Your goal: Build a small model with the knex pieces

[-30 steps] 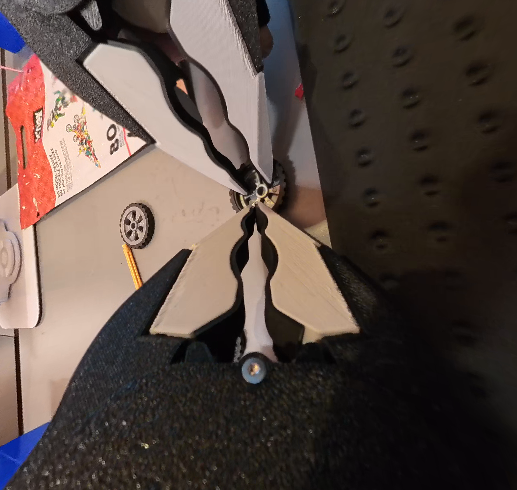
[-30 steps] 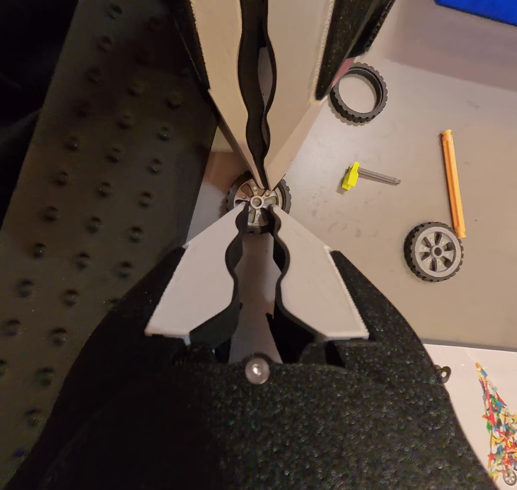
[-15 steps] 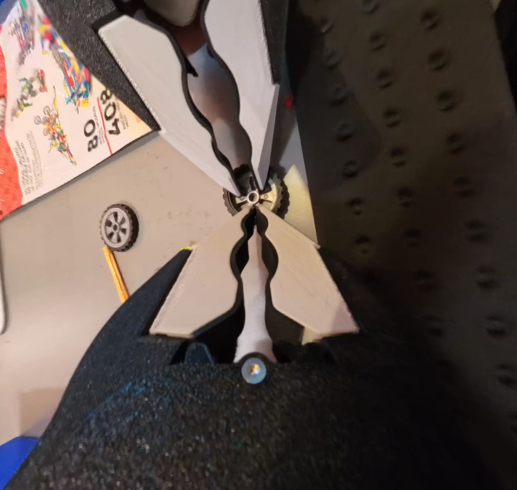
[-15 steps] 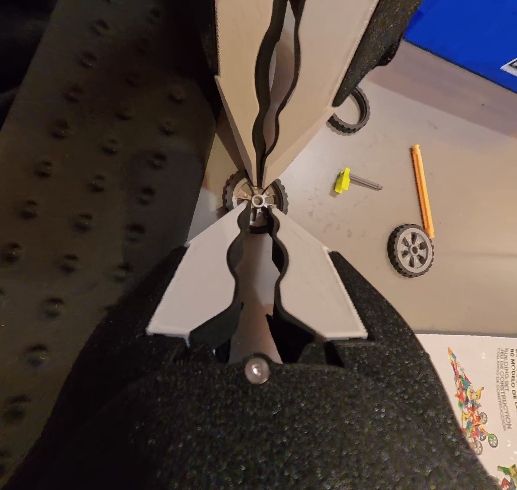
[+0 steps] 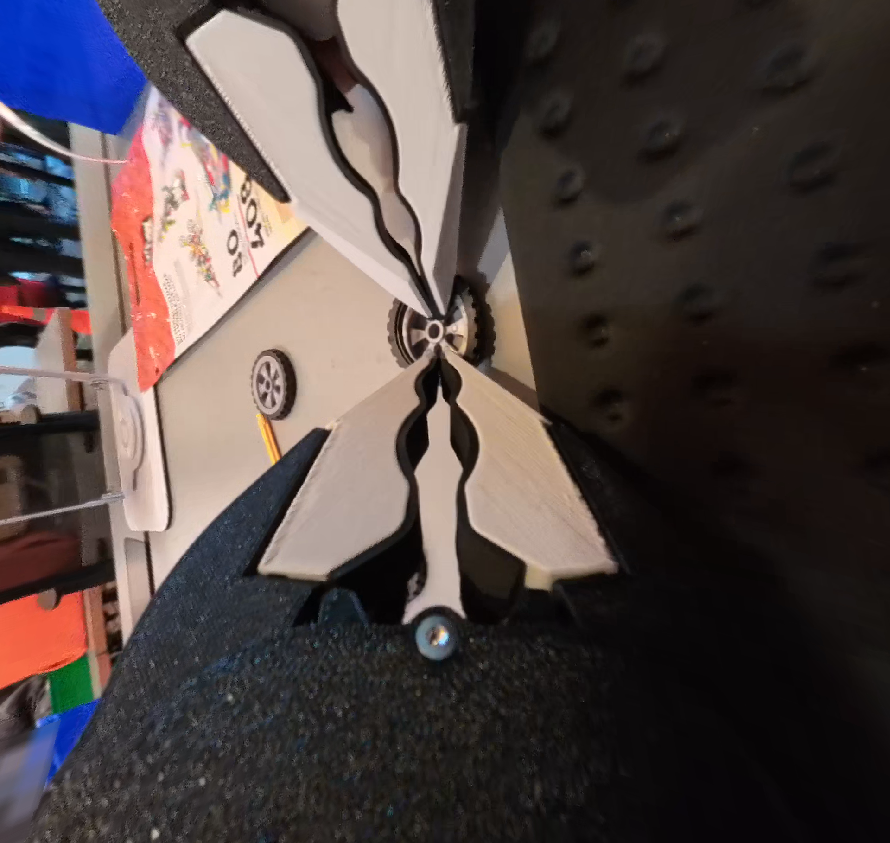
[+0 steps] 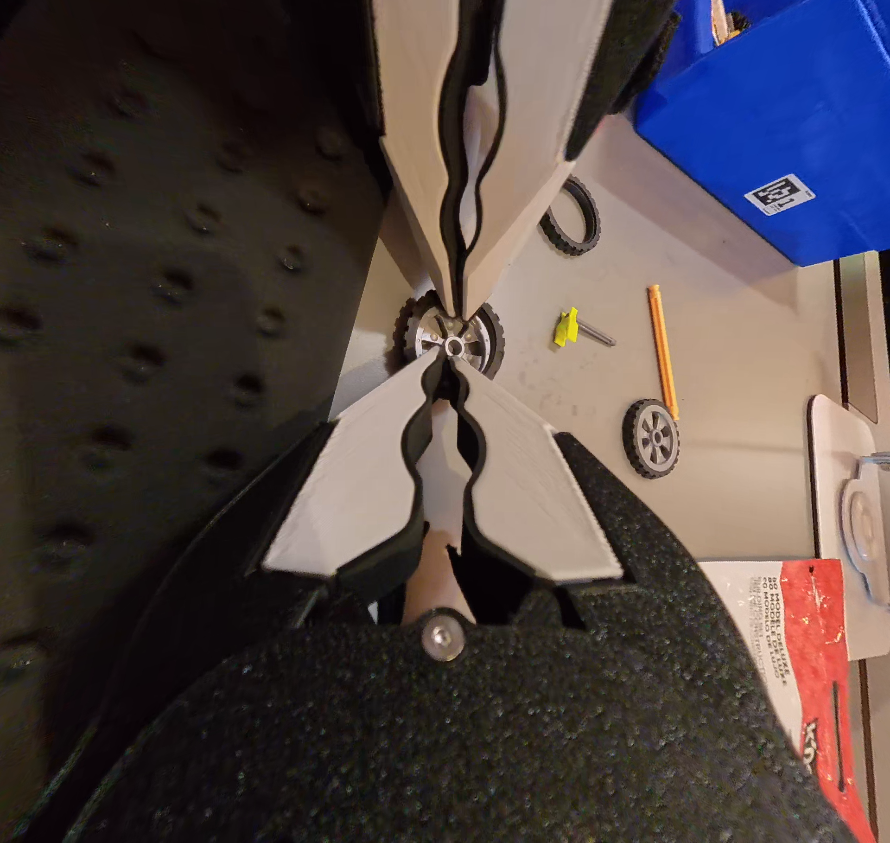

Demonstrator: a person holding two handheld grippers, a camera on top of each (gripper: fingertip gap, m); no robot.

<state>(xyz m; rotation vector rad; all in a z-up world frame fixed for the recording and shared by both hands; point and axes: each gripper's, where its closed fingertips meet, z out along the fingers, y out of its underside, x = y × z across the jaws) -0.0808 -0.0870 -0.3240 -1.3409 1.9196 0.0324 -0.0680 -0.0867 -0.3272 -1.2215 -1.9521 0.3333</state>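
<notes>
- Two grippers meet tip to tip at one toy wheel point(image 5: 440, 333), raised above the table point(image 5: 313, 338).
- Left gripper point(image 5: 436, 355) is pinched narrow at its hub; right gripper point(image 6: 445, 362) likewise, from the opposite face.
- Spare wheel point(image 6: 651, 438), loose tyre point(image 6: 573, 222) and orange rod point(image 6: 662, 350) lie nearby.

The held wheel point(image 6: 450, 338) has a silver hub and black treaded tyre. A yellow-green connector point(image 6: 566, 327), an orange rod point(image 6: 662, 350), a blue bin point(image 6: 770, 121) and a red-and-white printed card point(image 5: 192, 237) lie on the grey table point(image 6: 722, 386). The gripper fingers point(image 5: 346, 497) are pale grey with black edges.
</notes>
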